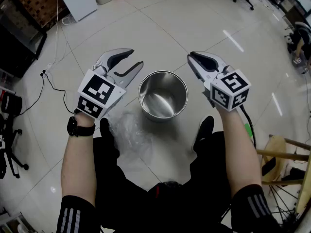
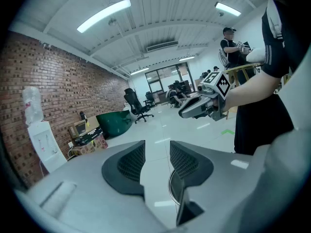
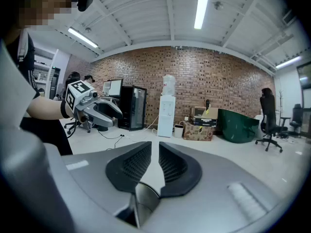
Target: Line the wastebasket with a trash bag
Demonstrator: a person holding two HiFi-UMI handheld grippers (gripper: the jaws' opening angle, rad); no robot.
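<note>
On the pale tiled floor point(image 1: 194, 23) between both grippers stands the shiny, unlined steel wastebasket point(image 1: 163, 98), a crumpled clear trash bag point(image 1: 130, 132) just beside it; left gripper point(image 1: 135, 58) gapes empty, right gripper point(image 1: 191, 58) barely parted, empty.

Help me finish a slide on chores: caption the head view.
Left gripper and right gripper flank a steel wastebasket; the clear trash bag lies crumpled on the floor beside it.

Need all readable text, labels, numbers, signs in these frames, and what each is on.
Readable text: none.
Left gripper and right gripper: square marker patterns only, no letters.
Cardboard boxes by the brick wall: print too small to read.
Wastebasket: no label visible.
</note>
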